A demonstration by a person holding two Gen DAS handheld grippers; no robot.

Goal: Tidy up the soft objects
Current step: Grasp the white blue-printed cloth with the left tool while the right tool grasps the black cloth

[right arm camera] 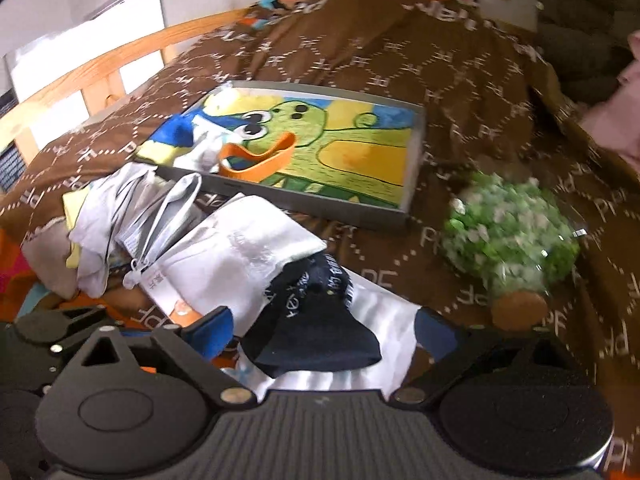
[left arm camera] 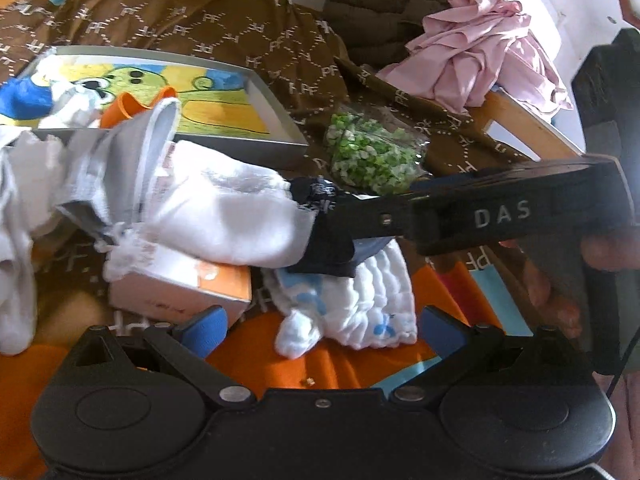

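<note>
Your right gripper point(right arm camera: 320, 332) is standing wide, blue pads spread either side of the dark sock point(right arm camera: 320, 340) without pressing on it, so nothing is held yet. The sock is lying half across a white cloth point(right arm camera: 248, 248) and a pale folded cloth under it. Your left gripper point(left arm camera: 320, 330) is just as wide and empty, hovering above the quilted white-and-blue cloth point(left arm camera: 360, 300) on the orange patch of bedding.

From the left wrist view the right tool's finger is reaching in toward that dark sock beside the white cloth. Behind the pile, the grey tray point(right arm camera: 416, 148) with the cartoon lining is already holding a few soft pieces and an orange band. The green-and-white bundle point(right arm camera: 508, 236) is sitting apart on the brown blanket point(right arm camera: 360, 52).

You're looking to be in the picking stage: I'd say the sock is next. That calls for easing the right pads lower around the sock alone, closing without catching the cloth beneath, then carrying it toward the tray.
</note>
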